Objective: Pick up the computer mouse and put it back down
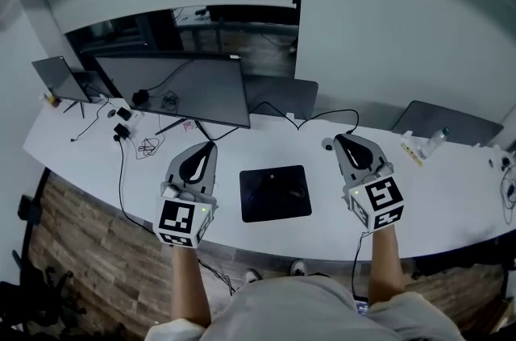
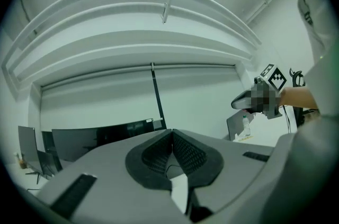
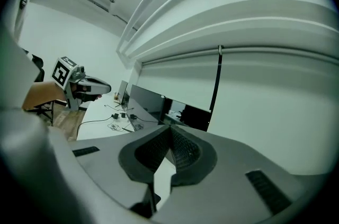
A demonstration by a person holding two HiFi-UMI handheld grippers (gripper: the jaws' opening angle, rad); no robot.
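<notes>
Curved white desk [image 1: 451, 186]: near edge cut off by the person's body at the bottom of the head view. Large dark monitor [image 1: 173, 88] stands at the back left, screen content not legible. Black mouse pad [image 1: 275, 209] lies at desk centre, between the two tools and apart from both.

Left hand-held gripper [image 1: 211, 144] [image 2: 172, 133]: held above the desk left of the pad, pads closed together at the tips, nothing between them. Right hand-held gripper [image 1: 337, 138] [image 3: 169, 130]: held right of the pad, fully closed, empty. In the left gripper view its body is partly covered by a mosaic patch.

Computer mouse [image 1: 274, 185]: lies on the pad, untouched, dark on dark, outline barely readable. Tangle of cables [image 1: 147, 144] by the monitor foot. Small whitish object [image 1: 326, 143] just beside the right tool's tip, too small to identify
</notes>
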